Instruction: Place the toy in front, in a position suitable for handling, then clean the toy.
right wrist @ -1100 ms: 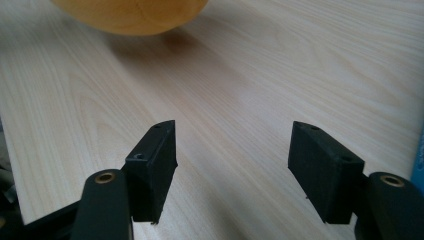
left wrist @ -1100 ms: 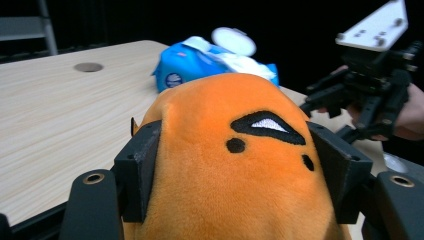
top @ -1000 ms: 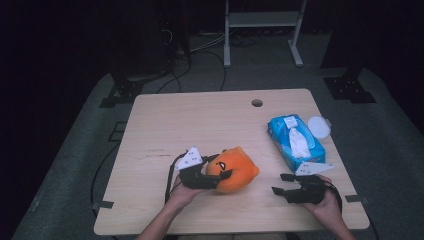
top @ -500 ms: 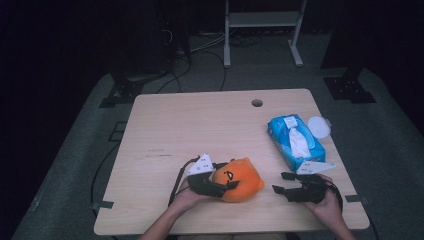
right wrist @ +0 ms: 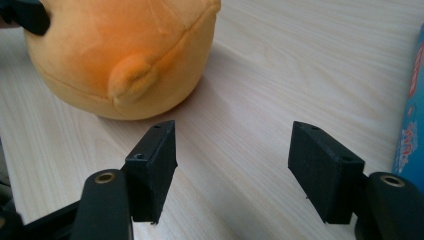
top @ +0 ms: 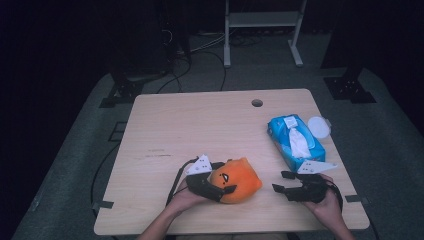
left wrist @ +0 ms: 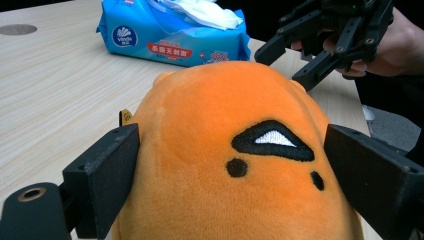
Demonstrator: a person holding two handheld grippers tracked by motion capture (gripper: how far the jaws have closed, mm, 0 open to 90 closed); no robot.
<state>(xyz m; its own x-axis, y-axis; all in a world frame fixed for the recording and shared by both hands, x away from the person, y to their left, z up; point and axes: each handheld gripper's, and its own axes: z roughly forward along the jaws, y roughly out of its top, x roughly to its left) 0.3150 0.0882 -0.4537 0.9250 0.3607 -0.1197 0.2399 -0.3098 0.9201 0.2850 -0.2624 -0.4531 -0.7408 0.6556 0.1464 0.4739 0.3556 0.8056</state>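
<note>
The orange plush toy (top: 235, 179) is seen resting on the bench (top: 200, 125) near its front edge, with the left tongs (top: 216, 186) set around it; their jaws have just been opening and now stand beside its flanks, barely pressing, if at all. The right tongs (top: 281, 182) are held apart and empty, just beside the toy. For a clean release, the left jaws should be spread fully before being drawn straight back, so the soft fabric is not dragged.

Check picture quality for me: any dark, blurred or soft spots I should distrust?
High view: dim, floor around the table nearly black, details soft. Left gripper view: bright, orange plush toy sharp, its near edge soft. Right gripper view: the toy's soft shadow on the wood, right gripper crisp.
</note>
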